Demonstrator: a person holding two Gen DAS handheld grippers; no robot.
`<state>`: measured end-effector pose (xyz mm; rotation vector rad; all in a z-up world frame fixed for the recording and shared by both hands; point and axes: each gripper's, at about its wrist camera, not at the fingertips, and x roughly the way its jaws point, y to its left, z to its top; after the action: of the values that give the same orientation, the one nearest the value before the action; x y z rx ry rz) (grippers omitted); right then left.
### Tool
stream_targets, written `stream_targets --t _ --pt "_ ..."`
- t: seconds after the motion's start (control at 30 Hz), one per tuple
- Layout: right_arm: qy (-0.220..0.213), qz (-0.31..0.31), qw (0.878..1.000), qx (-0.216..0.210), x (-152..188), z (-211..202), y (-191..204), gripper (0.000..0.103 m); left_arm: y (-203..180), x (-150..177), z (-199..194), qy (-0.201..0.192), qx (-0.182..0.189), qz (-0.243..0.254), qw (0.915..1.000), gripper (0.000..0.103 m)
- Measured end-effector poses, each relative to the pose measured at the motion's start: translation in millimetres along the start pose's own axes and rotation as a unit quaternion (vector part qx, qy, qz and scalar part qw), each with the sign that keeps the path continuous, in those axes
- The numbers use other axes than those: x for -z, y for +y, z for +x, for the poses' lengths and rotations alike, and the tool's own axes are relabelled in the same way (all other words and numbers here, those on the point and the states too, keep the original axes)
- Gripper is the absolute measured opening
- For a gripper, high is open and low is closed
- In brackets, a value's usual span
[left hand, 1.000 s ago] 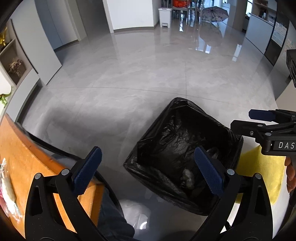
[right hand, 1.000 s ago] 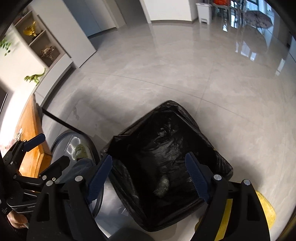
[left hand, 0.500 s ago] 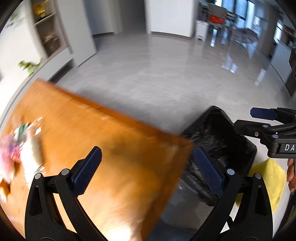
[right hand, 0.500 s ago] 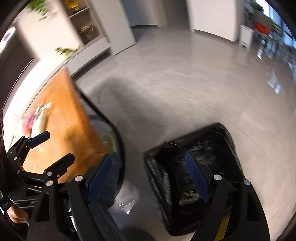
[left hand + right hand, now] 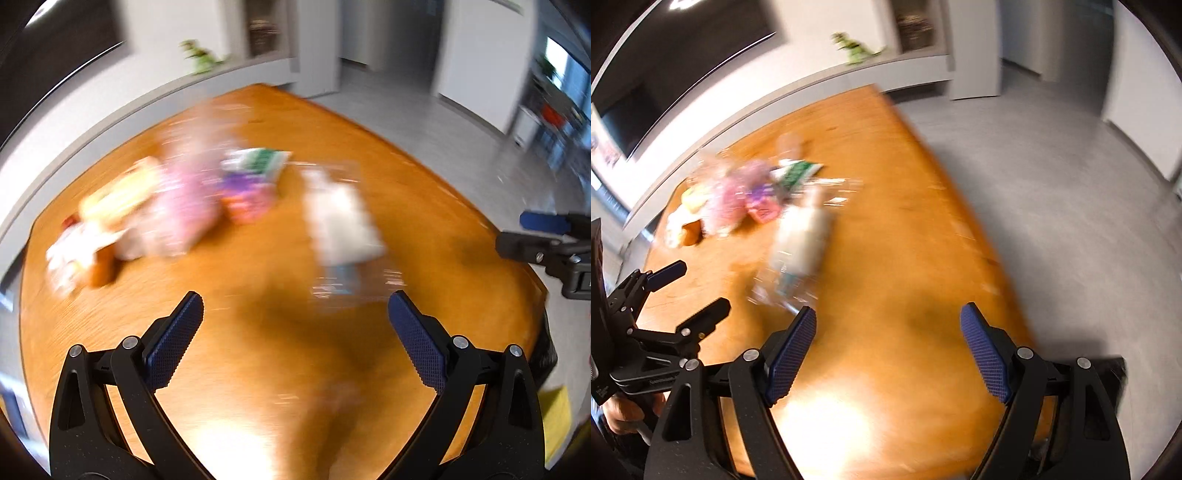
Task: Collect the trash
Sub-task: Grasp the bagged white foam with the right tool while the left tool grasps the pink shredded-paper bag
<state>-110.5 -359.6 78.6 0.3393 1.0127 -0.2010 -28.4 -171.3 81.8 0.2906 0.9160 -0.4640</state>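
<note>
Both views are motion-blurred. Trash lies on an orange wooden table (image 5: 280, 369): a white-and-clear plastic bag (image 5: 340, 225), a pink wrapper (image 5: 181, 206), a green-and-purple packet (image 5: 255, 173) and yellow and white scraps (image 5: 88, 229). My left gripper (image 5: 295, 317) is open and empty above the table's near part, short of the white bag. In the right wrist view the same white bag (image 5: 801, 240) and pink wrapper (image 5: 727, 199) show. My right gripper (image 5: 888, 332) is open and empty over the table's right side. The left gripper also shows there (image 5: 690, 288).
The black bin bag's edge (image 5: 546, 354) peeks past the table's right rim, with a yellow patch (image 5: 554, 413) below it. Grey tiled floor (image 5: 1052, 206) lies to the right of the table. A white ledge with a green toy dinosaur (image 5: 857, 46) runs behind.
Both grippers have swung left and up from over the black bin bag to over the orange table with the trash. Both stay open and empty.
</note>
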Motion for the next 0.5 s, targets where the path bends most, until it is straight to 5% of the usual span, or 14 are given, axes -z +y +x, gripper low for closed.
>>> stream_targets --t 0.17,0.43,0.5 --pt "0.04 -0.018 0.999 -0.032 -32.6 54.7 55.0 0.068 63.6 -10.4 -8.8 -0.01 -0.035 -0.038 0.9986 0.097" --pt "0.085 -0.047 0.995 0.034 -58.4 111.2 89.2 0.067 82.2 -56.3 25.8 -0.005 -0.025 -0.011 0.9996 0.097" --pt "0.107 -0.056 0.992 0.028 -56.9 121.3 87.9 0.047 79.4 -70.2 35.1 -0.01 -0.034 -0.003 0.9994 0.097"
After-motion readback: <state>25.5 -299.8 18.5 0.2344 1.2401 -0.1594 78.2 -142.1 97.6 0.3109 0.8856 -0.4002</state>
